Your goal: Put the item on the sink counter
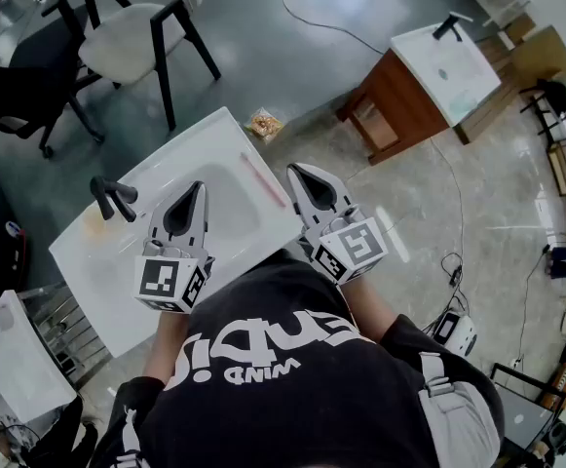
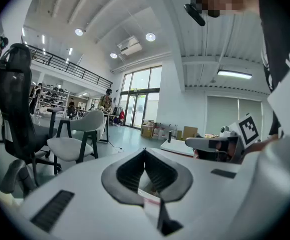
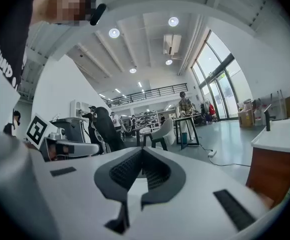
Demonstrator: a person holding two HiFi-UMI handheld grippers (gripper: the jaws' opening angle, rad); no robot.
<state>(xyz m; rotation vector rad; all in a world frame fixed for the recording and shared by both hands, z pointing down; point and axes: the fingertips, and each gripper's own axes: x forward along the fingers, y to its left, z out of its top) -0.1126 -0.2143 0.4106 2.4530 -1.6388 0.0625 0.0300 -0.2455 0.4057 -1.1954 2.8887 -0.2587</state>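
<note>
Glossy, smooth sink counter (matt faucet); wooden cabinet.

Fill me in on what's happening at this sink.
A person stands over a white sink counter with a gripper in each hand. The left gripper hangs over the basin and the right gripper over the counter's edge. Both are shut and hold nothing. A slim pink item lies on the counter beside the basin, between the two grippers, and neither grips it. A black faucet stands at the far side, and a small packet lies on the floor beyond the counter.
</note>
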